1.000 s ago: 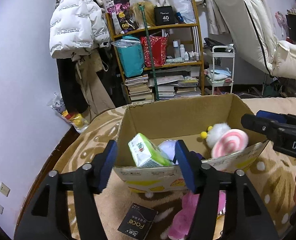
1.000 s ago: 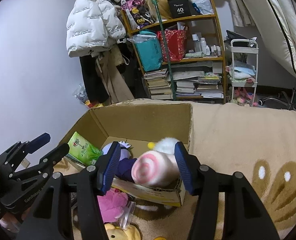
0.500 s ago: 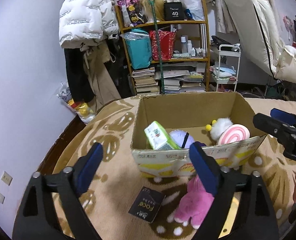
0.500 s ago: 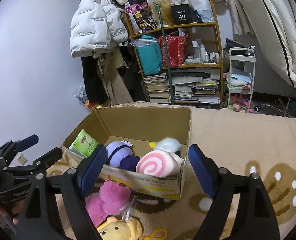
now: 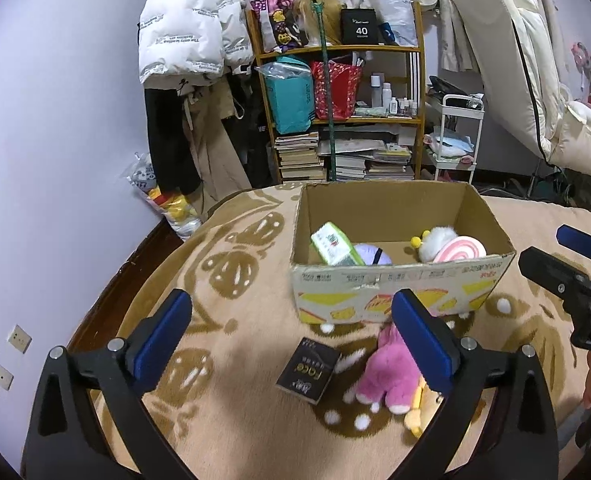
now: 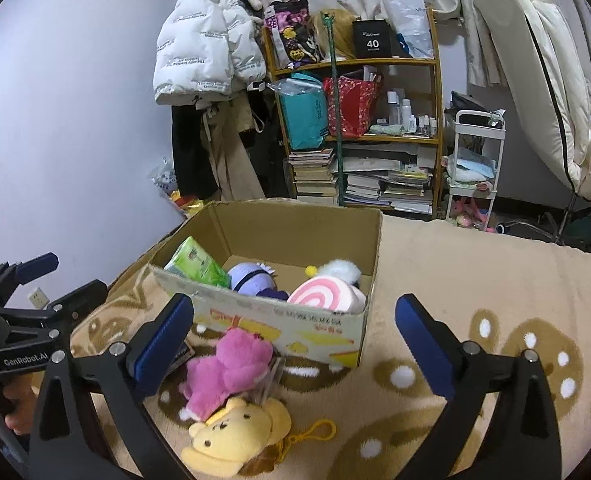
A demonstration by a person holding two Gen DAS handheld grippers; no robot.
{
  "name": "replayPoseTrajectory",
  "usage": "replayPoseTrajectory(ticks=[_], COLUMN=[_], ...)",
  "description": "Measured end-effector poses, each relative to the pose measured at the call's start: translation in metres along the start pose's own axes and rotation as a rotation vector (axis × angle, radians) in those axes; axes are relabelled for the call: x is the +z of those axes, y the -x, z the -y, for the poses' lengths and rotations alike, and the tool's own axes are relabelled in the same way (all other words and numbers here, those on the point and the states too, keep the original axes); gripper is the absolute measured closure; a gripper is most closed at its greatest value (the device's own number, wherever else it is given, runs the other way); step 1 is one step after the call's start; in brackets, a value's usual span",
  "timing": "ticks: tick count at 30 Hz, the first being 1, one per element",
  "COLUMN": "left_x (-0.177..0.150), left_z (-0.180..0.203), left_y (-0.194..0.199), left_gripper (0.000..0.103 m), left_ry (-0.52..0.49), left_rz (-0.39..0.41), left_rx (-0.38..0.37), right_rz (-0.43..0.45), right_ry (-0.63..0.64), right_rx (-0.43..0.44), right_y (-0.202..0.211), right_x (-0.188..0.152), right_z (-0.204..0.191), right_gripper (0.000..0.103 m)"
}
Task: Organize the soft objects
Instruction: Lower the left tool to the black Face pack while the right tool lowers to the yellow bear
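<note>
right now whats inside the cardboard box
In the cardboard box: a green tissue pack, a purple plush, a pink swirl plush and a white fluffy toy. The near wall hides their lower parts.

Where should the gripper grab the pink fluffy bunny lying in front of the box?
Probably across the pink plush at its thick middle, coming from above with the open right gripper. It lies flat on the blanket, with the cardboard box just behind it and the yellow bear against its near end, so the top is its freest side.

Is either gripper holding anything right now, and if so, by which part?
Nothing is held. The left gripper and the right gripper are both open and empty.
</note>
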State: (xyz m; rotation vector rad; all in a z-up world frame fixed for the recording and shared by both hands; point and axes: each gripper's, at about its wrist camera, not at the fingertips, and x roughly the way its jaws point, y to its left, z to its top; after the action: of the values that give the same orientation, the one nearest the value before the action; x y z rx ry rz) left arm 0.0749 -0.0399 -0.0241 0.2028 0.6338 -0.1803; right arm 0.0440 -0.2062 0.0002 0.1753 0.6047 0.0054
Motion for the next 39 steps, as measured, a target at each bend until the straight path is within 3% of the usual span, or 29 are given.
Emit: replayPoseTrajectory(ticks=[16, 39], left_x=[-0.018, -0.033], left_z=[-0.017, -0.010], left_y=[0.020, -0.043], left_gripper=[0.004, 0.004], left_ry=[0.013, -0.017], left_rz=[-0.071, -0.282], left_rx=[0.023, 0.018], right_rz=[-0.077, -0.351], right_ry=[0.049, 0.008], right_rx=[-0.041, -0.060], right_y=[0.021, -0.036], right_x=[-0.017, -0.040], right_z=[-0.021, -0.014], right_gripper=[0.000, 0.000])
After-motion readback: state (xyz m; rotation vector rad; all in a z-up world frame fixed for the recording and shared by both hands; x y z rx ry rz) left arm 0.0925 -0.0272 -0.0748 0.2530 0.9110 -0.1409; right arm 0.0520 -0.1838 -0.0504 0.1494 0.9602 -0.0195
